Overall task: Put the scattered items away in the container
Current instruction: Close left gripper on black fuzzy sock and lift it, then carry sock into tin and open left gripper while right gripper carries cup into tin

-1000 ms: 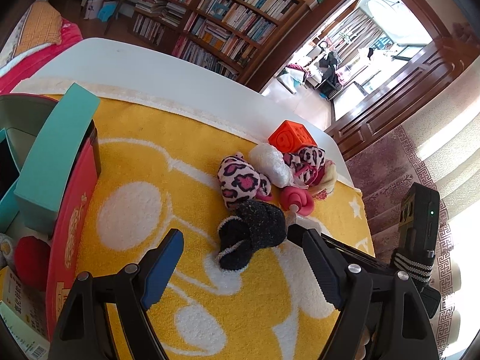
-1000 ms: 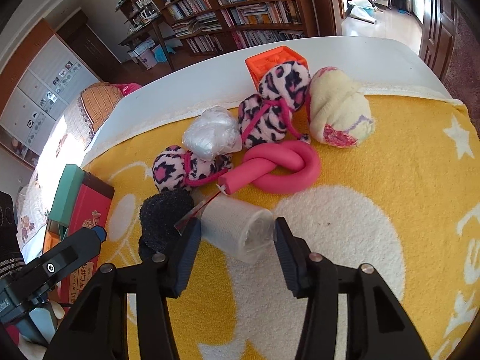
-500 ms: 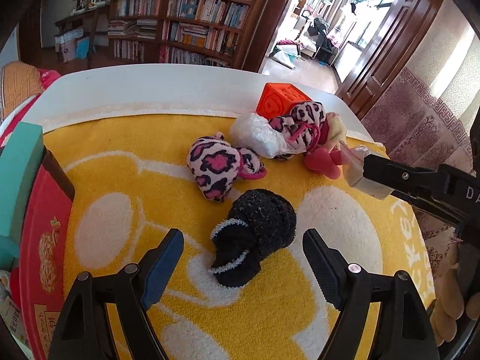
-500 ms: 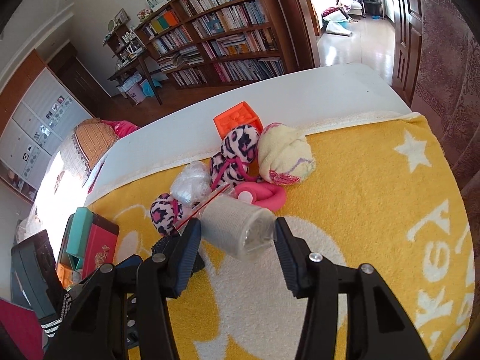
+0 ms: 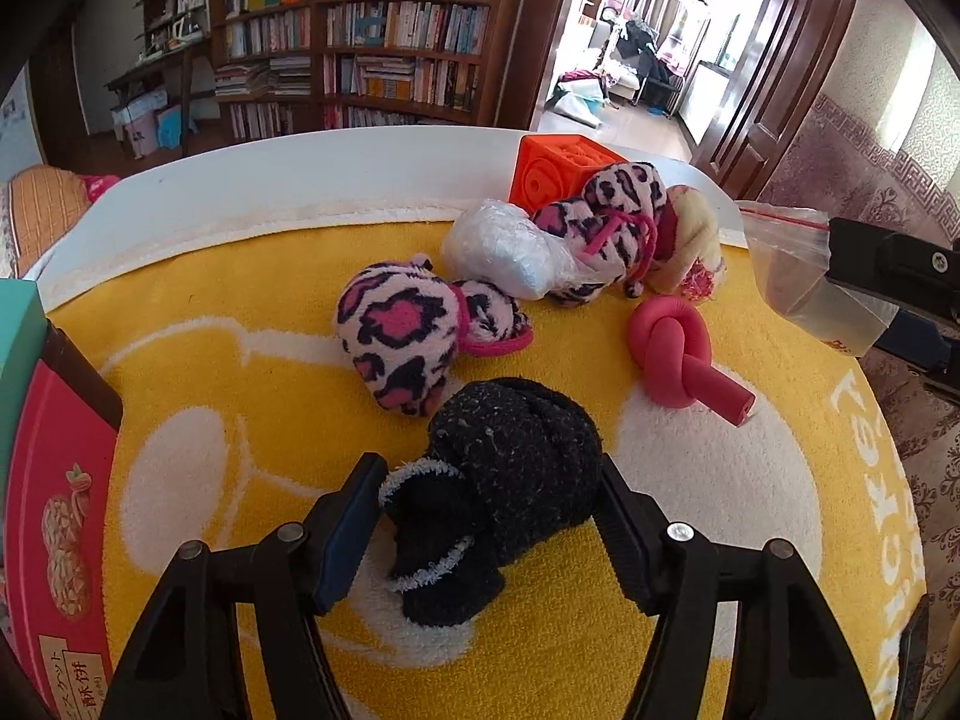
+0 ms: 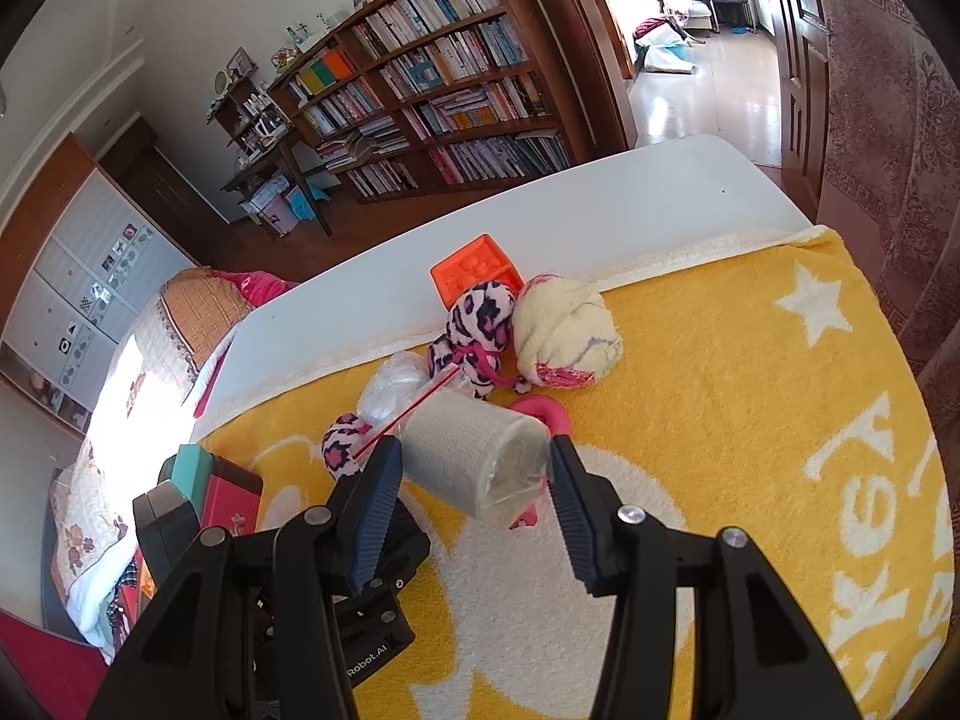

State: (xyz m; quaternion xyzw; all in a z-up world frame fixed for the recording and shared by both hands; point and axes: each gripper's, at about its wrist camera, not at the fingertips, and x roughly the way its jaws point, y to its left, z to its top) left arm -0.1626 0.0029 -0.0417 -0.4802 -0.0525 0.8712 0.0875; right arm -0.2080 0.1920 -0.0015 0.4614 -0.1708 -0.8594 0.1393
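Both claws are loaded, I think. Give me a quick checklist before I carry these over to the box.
1. Left claw closed on black sock: ok; jaws just closed, pads touching both sides.
2. Right claw gripping bagged roll: ok.
3. Roll lifted off yellow towel: ok.
4. Sock lifted: not ok, resting on towel.
5. Red box has room: cannot tell, inside hidden.
6. Pink knotted tube apart from sock: ok.
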